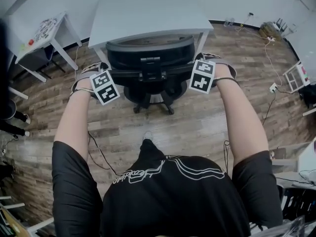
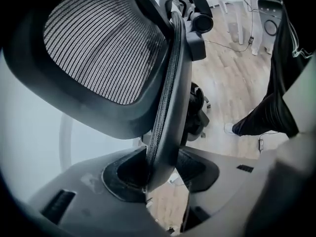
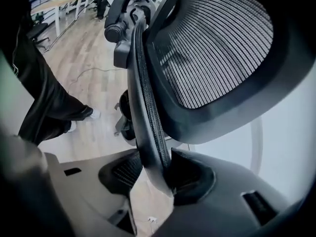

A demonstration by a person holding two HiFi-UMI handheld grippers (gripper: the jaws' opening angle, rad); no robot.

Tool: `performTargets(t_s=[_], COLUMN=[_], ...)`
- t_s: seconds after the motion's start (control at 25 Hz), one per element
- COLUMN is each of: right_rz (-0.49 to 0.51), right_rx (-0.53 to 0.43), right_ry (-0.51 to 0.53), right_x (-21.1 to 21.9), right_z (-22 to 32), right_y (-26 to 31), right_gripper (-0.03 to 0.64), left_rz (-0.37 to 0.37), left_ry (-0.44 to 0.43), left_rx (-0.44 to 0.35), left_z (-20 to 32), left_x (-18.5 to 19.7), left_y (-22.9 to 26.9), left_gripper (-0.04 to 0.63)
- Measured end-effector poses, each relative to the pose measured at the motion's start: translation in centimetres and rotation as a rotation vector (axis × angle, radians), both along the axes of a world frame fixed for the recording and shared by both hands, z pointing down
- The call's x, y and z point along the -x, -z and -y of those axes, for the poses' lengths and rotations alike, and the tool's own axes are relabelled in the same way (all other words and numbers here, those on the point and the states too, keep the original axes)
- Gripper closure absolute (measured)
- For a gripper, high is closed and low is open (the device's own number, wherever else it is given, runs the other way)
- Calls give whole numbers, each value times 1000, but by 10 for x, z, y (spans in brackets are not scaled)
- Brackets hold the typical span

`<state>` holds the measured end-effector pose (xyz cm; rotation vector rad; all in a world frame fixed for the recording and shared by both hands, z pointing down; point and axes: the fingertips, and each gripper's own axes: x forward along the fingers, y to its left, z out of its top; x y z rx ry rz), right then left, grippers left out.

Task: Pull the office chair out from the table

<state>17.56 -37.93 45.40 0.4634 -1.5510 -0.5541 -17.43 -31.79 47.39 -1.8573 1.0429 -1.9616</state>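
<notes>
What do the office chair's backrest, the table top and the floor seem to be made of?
Backrest: black woven mesh, fine ribs with light showing through, in a smooth matte black rim, probably plastic.
Table top: plain white, smooth, no grain; likely laminate or painted board.
Floor: brown planks with grain and staggered joints; wood or wood-look laminate, cannot tell.

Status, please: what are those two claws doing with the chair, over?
Both shut on office chair's backrest edges: left gripper, right gripper. Chair close up at white table. Person's shoe behind its base.
</notes>
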Motion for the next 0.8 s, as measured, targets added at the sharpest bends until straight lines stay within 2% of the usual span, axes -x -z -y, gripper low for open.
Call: performTargets(t_s=[0.24, 0.36, 0.56, 0.8], right_rz=[44, 30, 36, 26], right_rx=[15, 18, -5, -47], right_ry=[43, 68, 96, 88], right_x=[-19, -24, -30, -44], right_z=[-54, -75, -98, -119], right_y=[-5, -6, -4, -8], right_gripper=[414, 416, 416, 417], left_rz=[60, 54, 50, 53], left_ry=[3, 8, -5, -8], left_rx=[9, 22, 0, -1], left_z=[-50, -72, -98, -123], left_x=[-19, -25, -32, -46], left_y=[-6, -8, -6, -11], left_gripper=[426, 426, 426, 428])
